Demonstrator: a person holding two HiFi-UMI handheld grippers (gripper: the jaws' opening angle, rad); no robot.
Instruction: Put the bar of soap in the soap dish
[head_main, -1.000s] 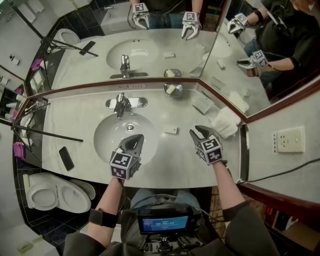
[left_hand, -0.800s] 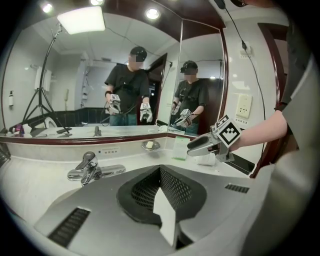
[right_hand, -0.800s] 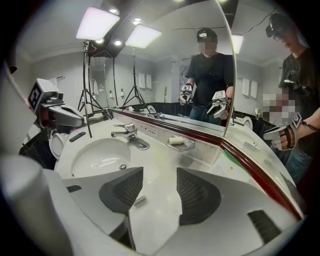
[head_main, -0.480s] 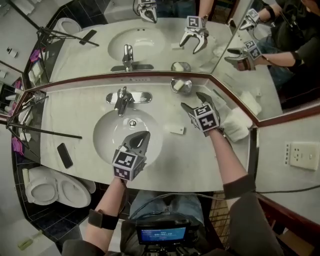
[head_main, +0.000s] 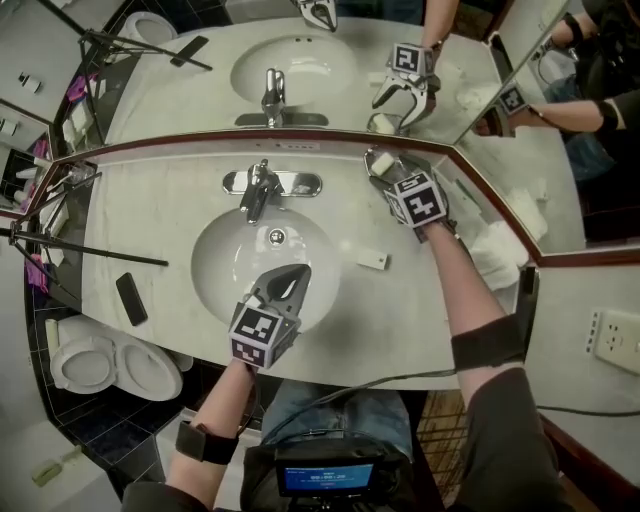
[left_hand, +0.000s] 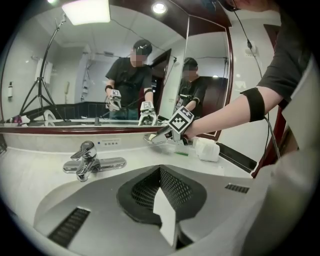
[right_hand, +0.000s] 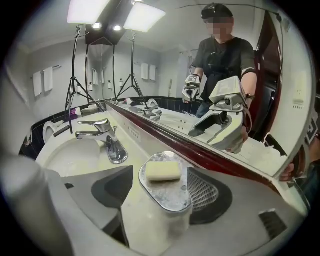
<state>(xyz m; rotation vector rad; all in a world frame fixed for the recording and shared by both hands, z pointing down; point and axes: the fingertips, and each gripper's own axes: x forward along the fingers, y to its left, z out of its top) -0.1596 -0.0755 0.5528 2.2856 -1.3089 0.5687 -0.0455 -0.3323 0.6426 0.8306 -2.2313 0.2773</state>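
Two tools are seen over the worktop (head_main: 170, 220), and only the right tool (head_main: 384, 170) is engaged. Its jaws have just been opening and stand wide apart, with the soap dish (right_hand: 170, 197) between them and neither pad pressed on it. The bar of soap (right_hand: 162, 171) is laid flat in the dish, toward the end farthest from the tool, so the placing is judged done and the release is the step in hand. A straight withdrawal along the tool's own line is called for next, with the jaws kept wide so that the dish rim is not caught and dragged. The left tool (head_main: 296, 274) is held over the basin (head_main: 225, 265), well apart from the right tool, its jaws together. A pale sliver is seen at their tips, and whether it is a held scrap or part of the tool cannot be told. The tap (head_main: 258, 188) stands to the right tool's left, a folded white cloth (head_main: 497, 250) lies to its right, and a small white packet (head_main: 372, 260) lies behind it, near the way back. Just beyond its tips the way forward is closed by the mirror ledge (head_main: 300, 138).
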